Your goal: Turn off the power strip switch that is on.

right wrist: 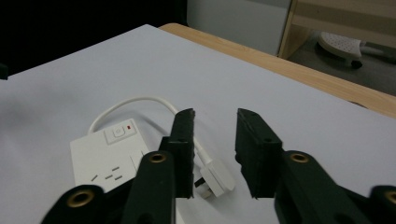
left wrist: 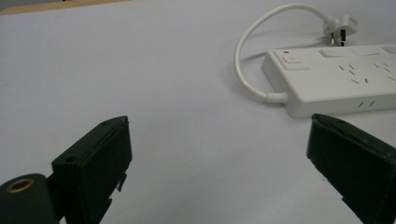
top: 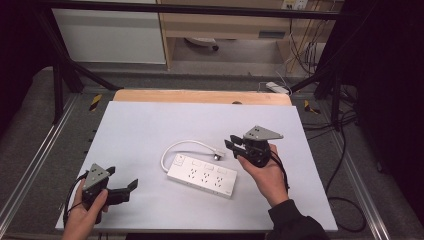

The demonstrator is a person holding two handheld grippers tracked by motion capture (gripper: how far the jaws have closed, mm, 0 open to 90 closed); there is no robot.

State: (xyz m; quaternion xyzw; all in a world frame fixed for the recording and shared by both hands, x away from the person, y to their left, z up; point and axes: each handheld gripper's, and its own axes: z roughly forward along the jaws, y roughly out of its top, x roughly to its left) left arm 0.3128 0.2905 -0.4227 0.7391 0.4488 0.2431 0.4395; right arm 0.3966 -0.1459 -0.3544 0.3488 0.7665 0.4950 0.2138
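A white power strip (top: pixel 202 175) (left wrist: pixel 336 77) (right wrist: pixel 105 156) lies mid-table, its white cable (top: pixel 180 146) (left wrist: pixel 247 56) looping round to a white plug (top: pixel 218 154) (left wrist: pixel 343 25) (right wrist: pixel 217 178). My right gripper (top: pixel 230 142) (right wrist: pixel 215 151) hovers just right of the plug, jaws open and a little apart, with the plug lying on the sheet below the gap. My left gripper (top: pixel 124 180) (left wrist: pixel 219 154) is held near the front left corner, wide open and empty, pointing toward the strip.
A white sheet (top: pixel 150 125) covers the table, with a wooden edge (top: pixel 200 96) along the back. Metal frame rails (top: pixel 30 165) run down both sides. Cables (top: pixel 345 200) trail on the floor at the right.
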